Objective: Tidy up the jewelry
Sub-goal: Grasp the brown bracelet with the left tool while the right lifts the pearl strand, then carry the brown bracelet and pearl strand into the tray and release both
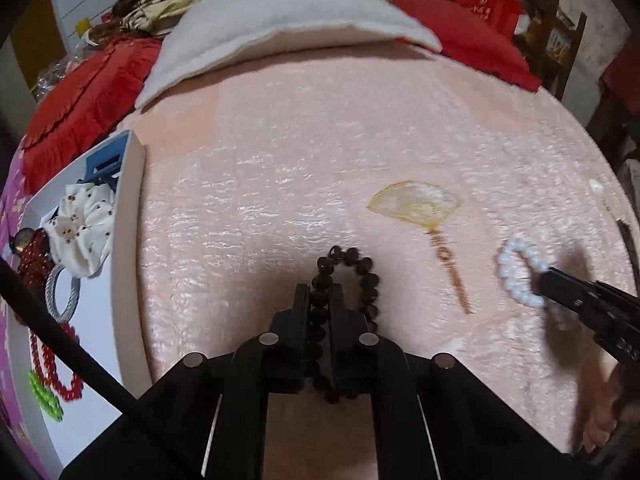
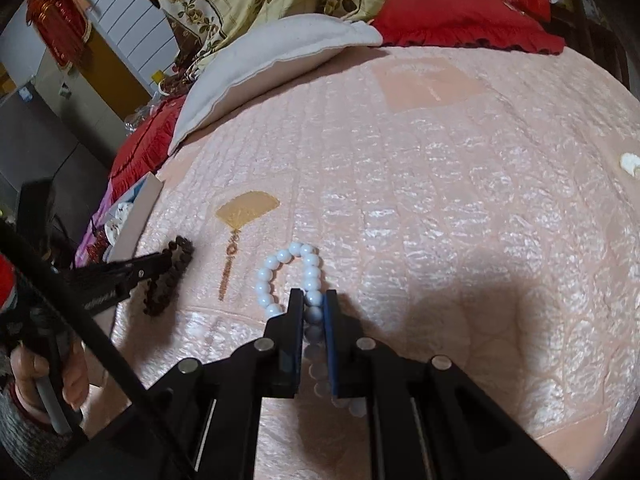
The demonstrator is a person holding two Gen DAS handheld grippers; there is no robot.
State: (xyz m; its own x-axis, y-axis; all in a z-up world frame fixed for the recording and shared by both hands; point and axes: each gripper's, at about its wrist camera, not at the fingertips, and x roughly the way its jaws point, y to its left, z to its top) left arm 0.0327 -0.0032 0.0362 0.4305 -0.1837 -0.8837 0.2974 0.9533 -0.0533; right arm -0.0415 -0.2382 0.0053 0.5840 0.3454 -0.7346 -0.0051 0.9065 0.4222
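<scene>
My left gripper [image 1: 320,294] is shut on a dark brown bead bracelet [image 1: 366,270] that lies on the pink quilt; part of its loop is hidden between the fingers. It also shows in the right wrist view [image 2: 170,276], with the left gripper [image 2: 162,260] on it. My right gripper [image 2: 314,298] is shut on a white pearl bracelet [image 2: 268,276], whose loop rests on the quilt ahead of the fingertips. In the left wrist view the pearl bracelet [image 1: 510,270] lies at the right, with the right gripper [image 1: 546,280] on it.
A white tray [image 1: 134,216] stands at the left with a blue hair clip [image 1: 105,162], a white scrunchie [image 1: 82,220], a silver ring [image 1: 60,294], red beads [image 1: 48,364] and a green piece [image 1: 44,396]. A white pillow [image 1: 280,28] and red cushions [image 1: 76,92] lie at the back.
</scene>
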